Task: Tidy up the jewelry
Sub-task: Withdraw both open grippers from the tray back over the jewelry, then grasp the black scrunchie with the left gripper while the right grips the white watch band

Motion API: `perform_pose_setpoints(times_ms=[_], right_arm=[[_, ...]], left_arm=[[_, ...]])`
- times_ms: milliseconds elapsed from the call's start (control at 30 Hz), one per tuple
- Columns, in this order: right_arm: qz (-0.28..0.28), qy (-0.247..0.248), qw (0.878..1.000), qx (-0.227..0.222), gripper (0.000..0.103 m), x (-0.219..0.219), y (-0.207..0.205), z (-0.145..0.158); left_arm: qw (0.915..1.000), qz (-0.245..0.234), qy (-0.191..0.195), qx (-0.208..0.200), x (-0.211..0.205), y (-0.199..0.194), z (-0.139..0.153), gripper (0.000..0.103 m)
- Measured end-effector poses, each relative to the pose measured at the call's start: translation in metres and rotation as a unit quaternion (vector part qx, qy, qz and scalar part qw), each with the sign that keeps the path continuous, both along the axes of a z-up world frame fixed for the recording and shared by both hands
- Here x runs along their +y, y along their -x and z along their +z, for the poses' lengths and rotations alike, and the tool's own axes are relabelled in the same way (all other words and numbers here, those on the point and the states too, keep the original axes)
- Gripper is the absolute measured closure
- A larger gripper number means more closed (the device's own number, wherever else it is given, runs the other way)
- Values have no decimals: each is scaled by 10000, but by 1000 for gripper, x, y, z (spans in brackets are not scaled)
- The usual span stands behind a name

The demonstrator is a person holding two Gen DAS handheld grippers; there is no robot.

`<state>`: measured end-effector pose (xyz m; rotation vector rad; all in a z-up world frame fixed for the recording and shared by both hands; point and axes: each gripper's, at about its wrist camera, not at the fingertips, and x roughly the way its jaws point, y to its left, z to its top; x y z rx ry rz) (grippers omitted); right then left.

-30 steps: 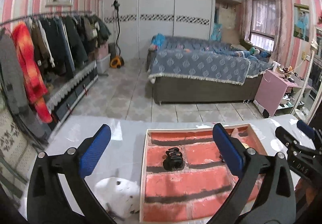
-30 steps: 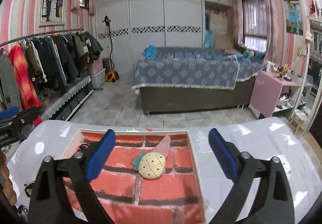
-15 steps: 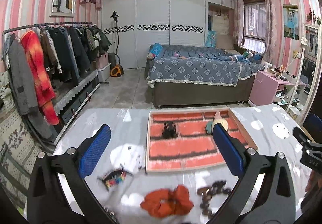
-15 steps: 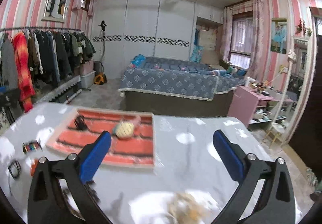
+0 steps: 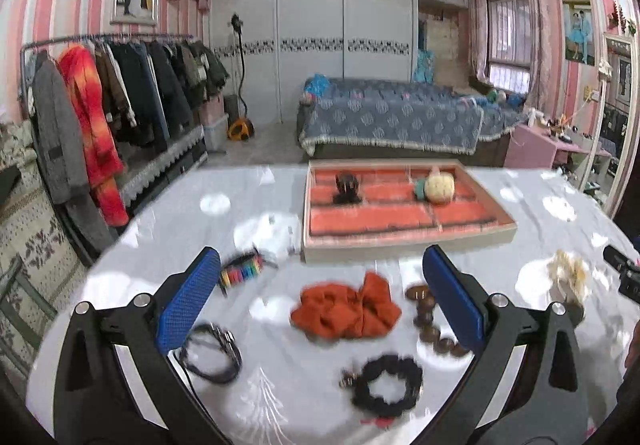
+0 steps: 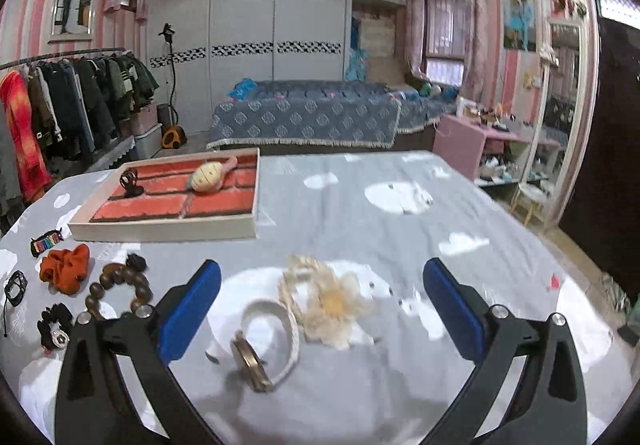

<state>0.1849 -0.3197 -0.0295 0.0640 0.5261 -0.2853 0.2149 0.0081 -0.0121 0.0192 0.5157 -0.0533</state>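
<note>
Both hand-held grippers have pulled back from the shallow brick-patterned tray (image 5: 408,241), so the loose pieces on the bench (image 6: 360,205) now show. Your left hand-held gripper (image 5: 320,301) hangs empty, fingers apart, over the rust-orange fabric scrunchie (image 5: 346,311) — probably your next pick. Your right hand-held gripper (image 6: 322,309), also spread and empty, frames the cream crocheted flower band (image 6: 332,301). Two items already lie in the tray ahead: one black claw clip (image 5: 347,187), one cream ball-shaped clip (image 5: 438,187). Seven pieces wait outside it.
</note>
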Motion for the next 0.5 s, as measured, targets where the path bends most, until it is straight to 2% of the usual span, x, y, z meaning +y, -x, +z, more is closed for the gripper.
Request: perform_pose_setpoints(times_ms=[200,267,500], right_arm=[[12,-32,9998,207,7,-5,2,-16],[42,-74,9994,332,22,-5,1,-21],[160,-373,9953,885,41,-6,-9,-49]], left_arm=[[9996,27,25,267,6,10,-29,5],[9996,34,33,290,6,13,-32,5],[9984,31,-87,561,0,21,-51,5]])
